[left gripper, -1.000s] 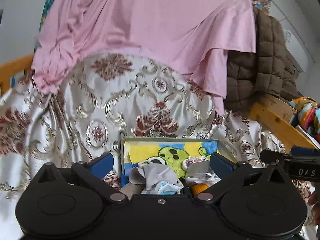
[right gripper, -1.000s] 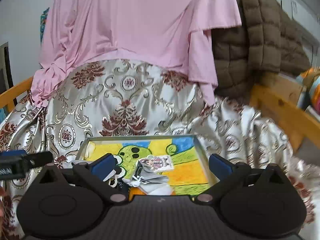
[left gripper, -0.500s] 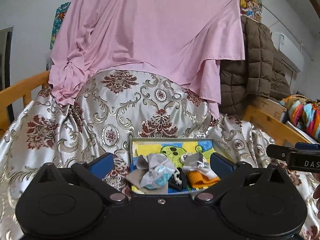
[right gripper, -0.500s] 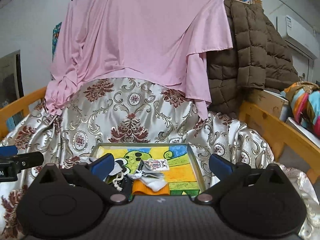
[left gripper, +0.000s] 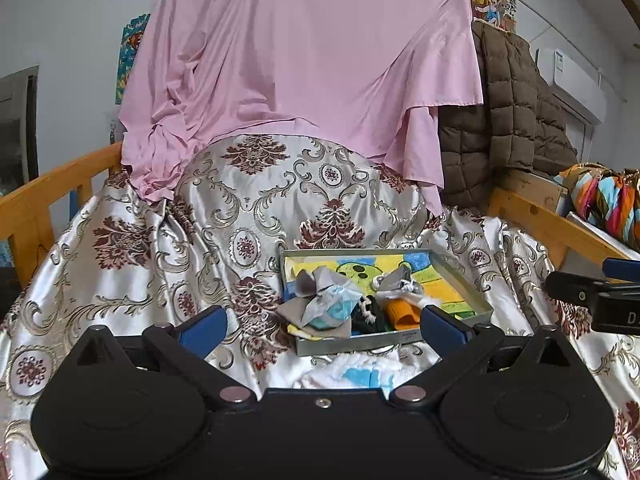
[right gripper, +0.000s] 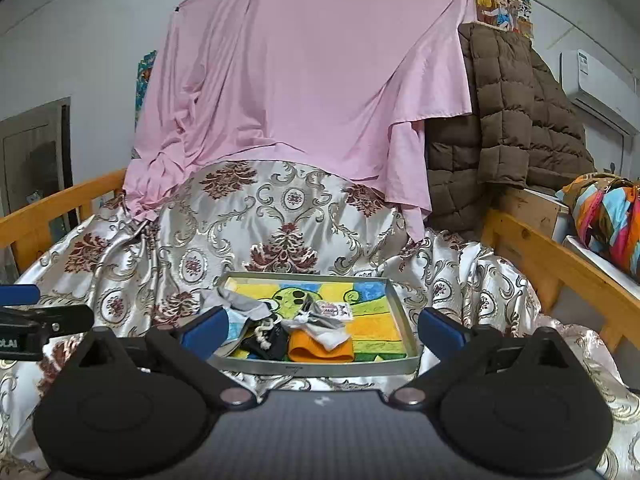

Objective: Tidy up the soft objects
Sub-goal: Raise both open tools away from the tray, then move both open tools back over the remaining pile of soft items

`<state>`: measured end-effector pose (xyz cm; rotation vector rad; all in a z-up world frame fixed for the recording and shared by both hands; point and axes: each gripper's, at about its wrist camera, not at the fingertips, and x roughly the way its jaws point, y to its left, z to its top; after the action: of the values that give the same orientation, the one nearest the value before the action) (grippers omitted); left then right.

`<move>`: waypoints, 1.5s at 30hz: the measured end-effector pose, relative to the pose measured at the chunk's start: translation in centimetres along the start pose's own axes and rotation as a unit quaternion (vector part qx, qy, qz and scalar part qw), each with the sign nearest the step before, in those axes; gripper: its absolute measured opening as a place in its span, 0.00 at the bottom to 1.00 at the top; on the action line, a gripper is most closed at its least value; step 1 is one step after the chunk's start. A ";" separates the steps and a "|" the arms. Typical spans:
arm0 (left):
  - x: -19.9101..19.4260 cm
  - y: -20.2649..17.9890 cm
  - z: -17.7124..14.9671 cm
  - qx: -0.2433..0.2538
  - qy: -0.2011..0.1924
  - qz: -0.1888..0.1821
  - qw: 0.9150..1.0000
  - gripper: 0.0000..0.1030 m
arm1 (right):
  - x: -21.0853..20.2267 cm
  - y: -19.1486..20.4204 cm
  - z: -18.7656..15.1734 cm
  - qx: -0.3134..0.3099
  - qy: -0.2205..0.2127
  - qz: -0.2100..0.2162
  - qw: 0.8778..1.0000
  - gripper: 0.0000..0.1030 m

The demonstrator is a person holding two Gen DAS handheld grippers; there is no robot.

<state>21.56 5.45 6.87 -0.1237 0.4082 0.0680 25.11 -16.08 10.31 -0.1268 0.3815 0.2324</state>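
A shallow metal tray with a bright cartoon drawing inside rests on the patterned satin bedcover. Small soft items are piled at its near end: a grey and light-blue sock bundle, a black piece with a white cord, an orange sock and a grey-white sock. My left gripper stands open just short of the tray, holding nothing. My right gripper is open too, its blue fingertips on either side of the tray's near end.
A pink sheet hangs over the back of the bed, with a brown quilted jacket to its right. Orange wooden rails run along both sides. A striped colourful bundle lies at far right. A white-and-blue fleecy cloth lies before the tray.
Both grippers have drawn back and risen away from the tray. The tray and its pile now look smaller and farther off; both pairs of fingers stay open.
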 end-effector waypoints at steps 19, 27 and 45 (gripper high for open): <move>-3.9 -0.4 -4.7 0.007 0.045 0.001 0.999 0.99 | -5.4 2.1 -6.3 0.016 -0.001 -0.005 1.000 1.00; -3.4 -0.9 -5.5 0.028 0.061 0.009 0.998 0.99 | -6.1 2.8 -9.5 0.008 0.009 -0.006 1.000 1.00; 0.3 0.9 -6.6 -0.031 0.166 0.011 0.986 0.99 | -4.9 3.5 -13.4 -0.002 0.054 0.026 0.998 1.00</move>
<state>19.16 5.51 0.62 -0.1932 0.7410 0.0833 15.12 -15.95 -0.46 -0.1343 0.4919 0.2780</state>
